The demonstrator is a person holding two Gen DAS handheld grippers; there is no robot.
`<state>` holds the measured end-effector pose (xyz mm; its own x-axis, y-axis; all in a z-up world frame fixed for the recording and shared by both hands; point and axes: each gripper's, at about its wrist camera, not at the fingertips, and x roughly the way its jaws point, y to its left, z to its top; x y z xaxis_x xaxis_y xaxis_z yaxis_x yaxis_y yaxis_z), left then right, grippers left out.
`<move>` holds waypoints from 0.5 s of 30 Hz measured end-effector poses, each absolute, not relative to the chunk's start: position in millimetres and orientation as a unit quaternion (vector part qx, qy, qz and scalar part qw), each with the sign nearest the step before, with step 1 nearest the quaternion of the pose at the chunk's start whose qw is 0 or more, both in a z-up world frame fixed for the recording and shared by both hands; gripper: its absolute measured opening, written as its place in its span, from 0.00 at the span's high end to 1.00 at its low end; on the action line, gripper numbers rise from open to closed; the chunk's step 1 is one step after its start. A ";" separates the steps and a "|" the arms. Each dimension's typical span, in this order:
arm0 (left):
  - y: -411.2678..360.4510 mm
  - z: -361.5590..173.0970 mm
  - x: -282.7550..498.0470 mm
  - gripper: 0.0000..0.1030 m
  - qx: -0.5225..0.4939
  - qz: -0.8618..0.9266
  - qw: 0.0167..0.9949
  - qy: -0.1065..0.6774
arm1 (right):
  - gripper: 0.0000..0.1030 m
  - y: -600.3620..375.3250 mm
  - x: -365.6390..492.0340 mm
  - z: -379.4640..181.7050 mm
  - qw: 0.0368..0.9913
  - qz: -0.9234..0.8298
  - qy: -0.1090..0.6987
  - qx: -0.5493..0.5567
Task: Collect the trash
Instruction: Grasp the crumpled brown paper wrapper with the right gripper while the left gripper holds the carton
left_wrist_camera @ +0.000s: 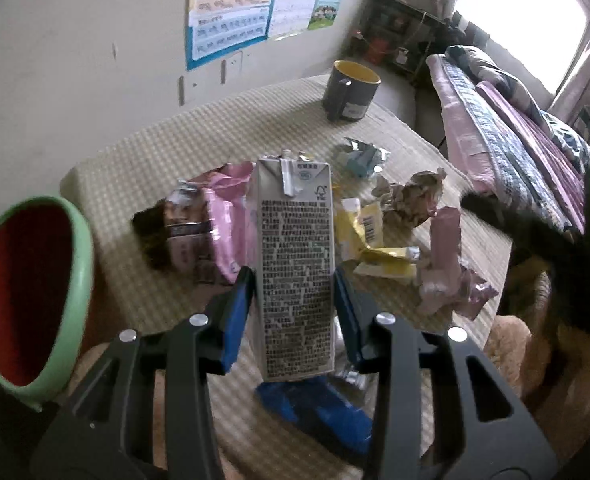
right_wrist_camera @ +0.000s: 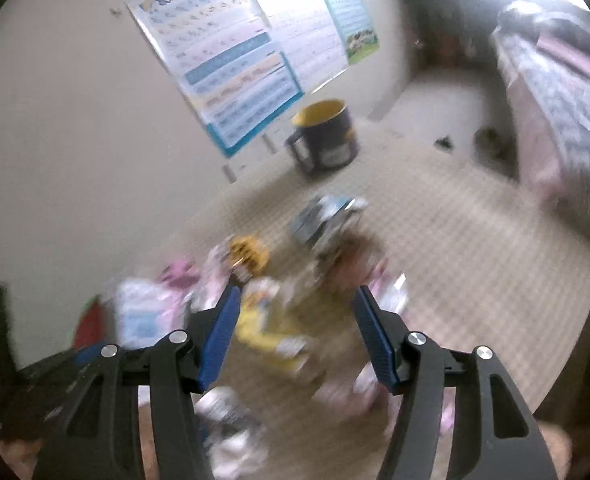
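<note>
My left gripper is shut on a grey drink carton with dense black print, held upright above the checked tablecloth. Behind it lie pink wrappers, a yellow wrapper, crumpled paper, a pink bottle and a blue wrapper below. A green bin with a red inside sits at the left. My right gripper is open and empty above the blurred trash pile, over a yellow wrapper.
A dark mug with a yellow inside stands at the table's far edge, also in the right wrist view. A bed with quilts is at the right. Posters hang on the wall.
</note>
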<state>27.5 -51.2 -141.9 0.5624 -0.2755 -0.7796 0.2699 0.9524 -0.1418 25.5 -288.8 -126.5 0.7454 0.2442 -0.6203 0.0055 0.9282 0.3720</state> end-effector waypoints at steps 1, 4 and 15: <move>-48.5 -139.8 25.9 0.62 -0.007 -0.154 0.885 0.439 | 0.43 -291.9 38.4 -126.1 0.918 0.055 0.354 0.172; -47.0 -135.0 23.9 0.62 -0.014 -0.158 0.886 0.435 | 0.44 -296.9 68.9 -135.9 0.909 0.039 0.381 0.165; -43.2 -132.9 19.5 0.62 -0.024 -0.163 0.887 0.431 | 0.70 -300.7 104.0 -179.6 0.871 0.044 0.461 0.164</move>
<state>19.5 -43.2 -132.9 0.5744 -0.3102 -0.7575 0.2688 0.9456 -0.1834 104.0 -300.7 -179.6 0.5715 0.2279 -0.7883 0.0740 0.9424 0.3261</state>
